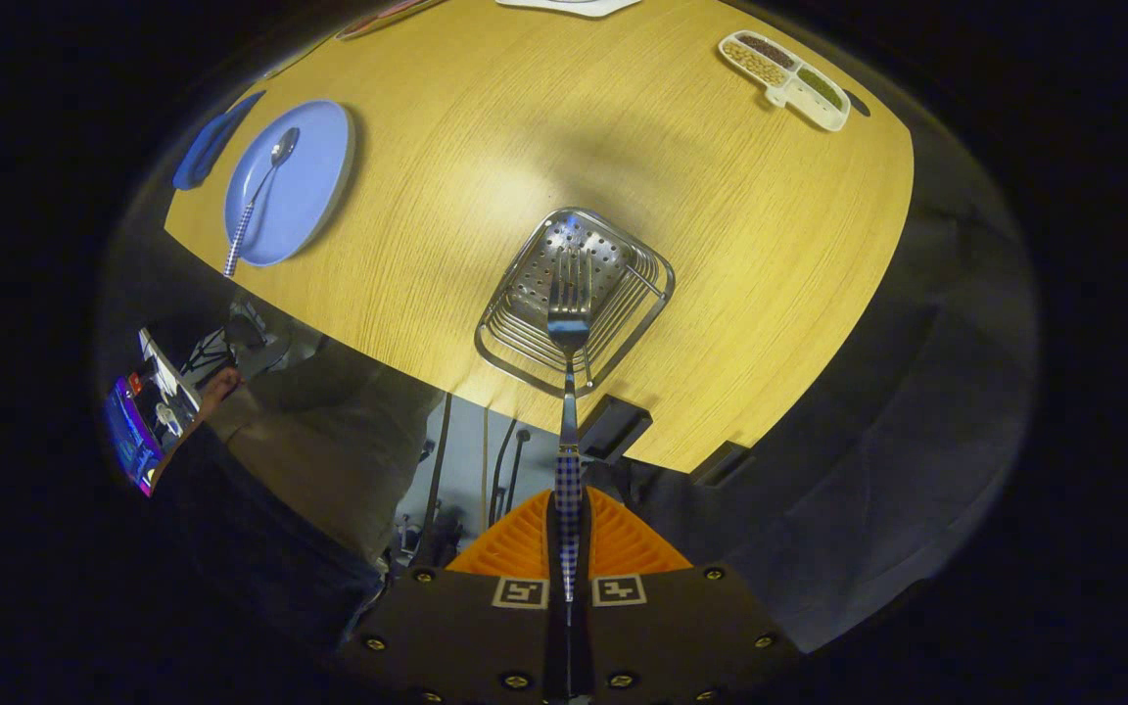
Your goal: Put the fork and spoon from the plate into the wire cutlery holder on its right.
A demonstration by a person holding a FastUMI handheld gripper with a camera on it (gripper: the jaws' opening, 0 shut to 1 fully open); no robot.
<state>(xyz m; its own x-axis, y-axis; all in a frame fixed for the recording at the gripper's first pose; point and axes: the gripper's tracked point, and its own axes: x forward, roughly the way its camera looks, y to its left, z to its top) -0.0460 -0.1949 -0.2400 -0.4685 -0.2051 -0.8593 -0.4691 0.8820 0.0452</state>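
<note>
Left first: spoon [260,196] lies on the plate [290,186], bowl toward the far rim, checked handle running back over the near rim toward the table [721,294] edge. Not touched yet, well apart from the gripper. Blue item just left of the plate, can't tell what it is.

Centre: holder [574,294] sits on the table, right of the plate, near the front edge. Wire sides, perforated floor visible through the open top. Fork [570,304] hangs over it, tines forward, head lined up over the holder's opening. Can't tell if the tines are inside the rim or just above it, no depth cue.

Step in hand, as I read it: drop the fork into the holder. Doing it well:
- keep the head centred over the opening, away from the wire sides
- go down along the fork's own axis, no sideways drift, or the tines snag a wire
- release only once the head is well below the rim, otherwise it tips out
- holder looks light, so a push on the rim could slide it toward the table edge

Tool: gripper [569,529] is closed down to a narrow slot, both fingers pinching the fork's checked handle near its end. Fork sticks out straight ahead, no visible tilt.

Right: divided tray [787,67] with dry goods at the far side, well clear. Not part of this.
</note>
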